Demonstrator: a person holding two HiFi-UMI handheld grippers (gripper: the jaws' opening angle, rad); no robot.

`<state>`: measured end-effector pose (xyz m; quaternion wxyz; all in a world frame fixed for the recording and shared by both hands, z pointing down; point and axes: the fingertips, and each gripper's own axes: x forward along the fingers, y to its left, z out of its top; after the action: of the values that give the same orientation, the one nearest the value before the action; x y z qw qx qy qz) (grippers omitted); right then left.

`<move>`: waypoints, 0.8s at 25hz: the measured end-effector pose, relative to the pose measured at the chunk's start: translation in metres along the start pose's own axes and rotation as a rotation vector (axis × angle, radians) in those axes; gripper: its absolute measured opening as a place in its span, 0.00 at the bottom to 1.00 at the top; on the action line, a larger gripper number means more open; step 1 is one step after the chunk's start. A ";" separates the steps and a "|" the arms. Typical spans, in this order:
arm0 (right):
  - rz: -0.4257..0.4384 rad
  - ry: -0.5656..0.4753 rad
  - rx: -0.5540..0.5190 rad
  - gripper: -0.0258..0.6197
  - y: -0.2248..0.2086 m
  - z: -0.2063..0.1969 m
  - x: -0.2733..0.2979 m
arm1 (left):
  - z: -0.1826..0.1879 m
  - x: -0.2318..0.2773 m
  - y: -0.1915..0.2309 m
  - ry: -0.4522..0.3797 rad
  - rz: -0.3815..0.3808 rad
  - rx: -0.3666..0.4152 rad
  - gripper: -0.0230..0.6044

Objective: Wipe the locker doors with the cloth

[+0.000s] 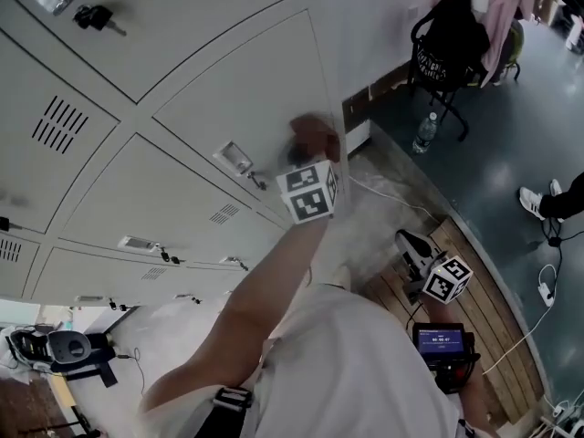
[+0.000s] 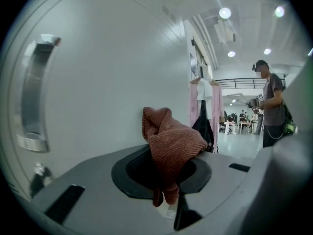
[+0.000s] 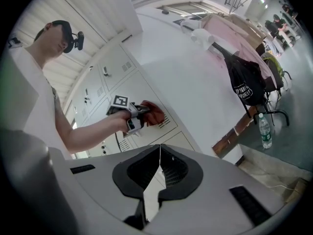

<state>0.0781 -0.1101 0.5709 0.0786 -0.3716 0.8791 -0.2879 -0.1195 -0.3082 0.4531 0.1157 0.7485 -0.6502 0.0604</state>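
Note:
A rust-red knitted cloth [image 1: 315, 136] is pressed against a pale grey locker door [image 1: 246, 89], near its upper right part. My left gripper [image 1: 313, 167] is shut on the cloth, with the arm stretched up to the door. In the left gripper view the bunched cloth [image 2: 169, 140] fills the jaws and hides the fingertips, and the door's recessed handle [image 2: 36, 97] lies to the left. My right gripper [image 1: 410, 244] hangs low at the right, away from the lockers, shut and empty; its jaws [image 3: 160, 153] meet at the tips. The right gripper view also shows the cloth [image 3: 154, 113].
Several lockers with vents and keys [image 1: 96, 16] fill the left. A black bag on a chair [image 1: 452, 44], hanging pink clothes [image 1: 511, 7] and a water bottle [image 1: 424, 133] stand right of the lockers. A wooden platform [image 1: 488, 327] and white cables lie below. A person [image 2: 271, 106] stands behind.

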 end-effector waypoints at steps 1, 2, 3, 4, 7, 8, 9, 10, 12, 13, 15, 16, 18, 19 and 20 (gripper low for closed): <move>0.015 0.007 0.001 0.07 0.003 -0.001 0.003 | 0.002 -0.012 0.012 -0.011 0.019 -0.008 0.15; 0.033 0.016 0.000 0.07 0.007 -0.003 0.007 | 0.005 -0.025 0.025 -0.025 0.041 -0.016 0.15; 0.053 0.027 -0.004 0.07 0.011 -0.006 0.011 | 0.008 -0.038 0.038 -0.042 0.062 -0.026 0.15; 0.073 0.039 -0.009 0.07 0.015 -0.008 0.015 | 0.012 -0.051 0.049 -0.066 0.080 -0.034 0.15; 0.118 0.072 -0.023 0.07 0.024 -0.012 0.022 | 0.028 -0.087 0.070 -0.155 0.118 0.003 0.15; 0.128 0.079 -0.026 0.07 0.026 -0.012 0.024 | 0.031 -0.097 0.078 -0.174 0.136 0.017 0.15; 0.137 0.083 -0.029 0.07 0.027 -0.012 0.026 | 0.033 -0.107 0.088 -0.183 0.153 0.007 0.15; 0.144 0.085 -0.032 0.07 0.029 -0.012 0.027 | 0.032 -0.116 0.100 -0.183 0.171 -0.020 0.15; 0.154 0.087 -0.034 0.07 0.031 -0.013 0.029 | 0.029 -0.133 0.126 -0.175 0.216 -0.068 0.15; 0.156 0.089 -0.034 0.07 0.032 -0.014 0.029 | 0.029 -0.142 0.136 -0.174 0.242 -0.073 0.15; 0.155 0.090 -0.032 0.07 0.032 -0.016 0.028 | 0.033 -0.156 0.151 -0.186 0.296 -0.042 0.15; 0.152 0.089 -0.029 0.07 0.032 -0.017 0.027 | 0.039 -0.161 0.155 -0.201 0.323 -0.003 0.15; 0.147 0.088 -0.022 0.07 0.030 -0.018 0.026 | 0.055 -0.162 0.150 -0.233 0.360 0.109 0.15; 0.143 0.086 -0.018 0.07 0.030 -0.019 0.025 | 0.063 -0.158 0.143 -0.247 0.369 0.173 0.15; 0.140 0.083 -0.014 0.07 0.029 -0.019 0.025 | 0.070 -0.152 0.134 -0.261 0.371 0.234 0.15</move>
<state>0.0359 -0.1028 0.5723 0.0595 -0.2976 0.9074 -0.2907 -0.2782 -0.1970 0.3620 -0.0697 0.6261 -0.7744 0.0583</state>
